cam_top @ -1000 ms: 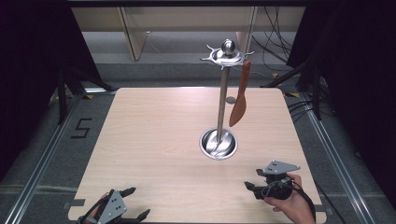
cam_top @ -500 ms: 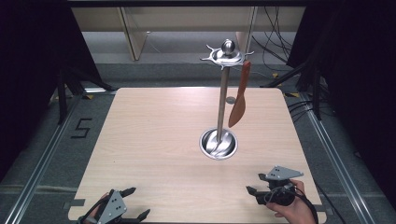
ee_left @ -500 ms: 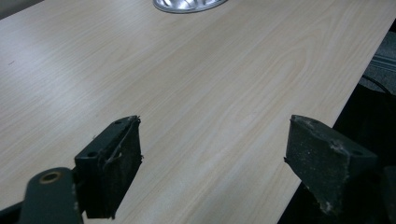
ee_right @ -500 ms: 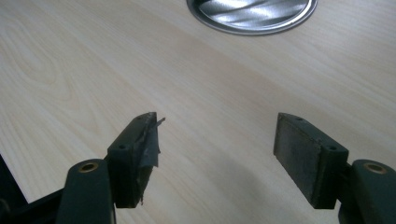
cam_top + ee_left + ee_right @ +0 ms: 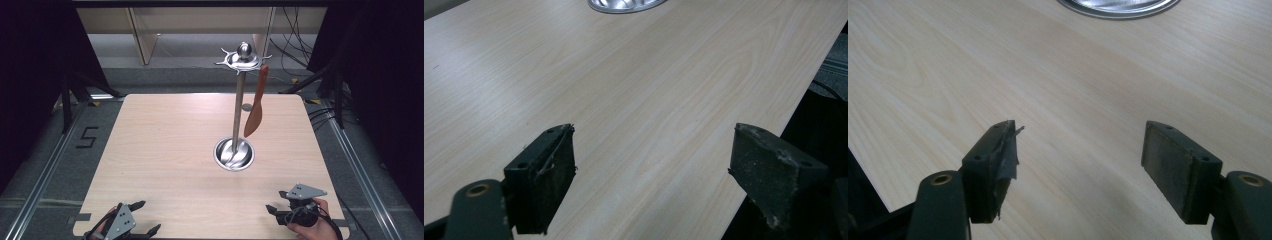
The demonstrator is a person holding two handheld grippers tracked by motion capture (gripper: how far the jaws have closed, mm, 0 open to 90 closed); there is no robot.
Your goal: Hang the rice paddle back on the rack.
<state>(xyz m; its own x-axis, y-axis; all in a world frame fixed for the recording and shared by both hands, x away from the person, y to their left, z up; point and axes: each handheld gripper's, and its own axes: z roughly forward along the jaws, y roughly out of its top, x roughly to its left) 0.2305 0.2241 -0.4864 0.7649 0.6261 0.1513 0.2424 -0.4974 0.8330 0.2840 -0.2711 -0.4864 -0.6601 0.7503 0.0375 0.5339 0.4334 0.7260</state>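
At the near edge of the table [image 5: 165, 150], the left claw [image 5: 141, 217] rested low at the left corner with its jaws spread wide and nothing between them; the left gripper view showed bare wood in the gap. The right claw [image 5: 274, 210] sat at the near right corner, held in a hand [image 5: 312, 227], with its jaws likewise spread and empty, as the right gripper view confirmed. Both claws were well apart from the work. Farther in, near the table's middle, stood the steel stand [image 5: 239, 100], its round base [image 5: 233, 153] flat on the table and its post upright. At the top of the post, a ring of hooks [image 5: 243, 59] carried one item: a brown spatula [image 5: 255, 107], hanging blade-down just beside the post on its right, clear of the base. No other utensil was visible on the table. Judged from this layout, the hanging of the spatula appeared complete, with both claws free and standing off at the near edge. The remaining hooks were vacant. Beyond the table lay floor and loose cables [image 5: 295, 45].
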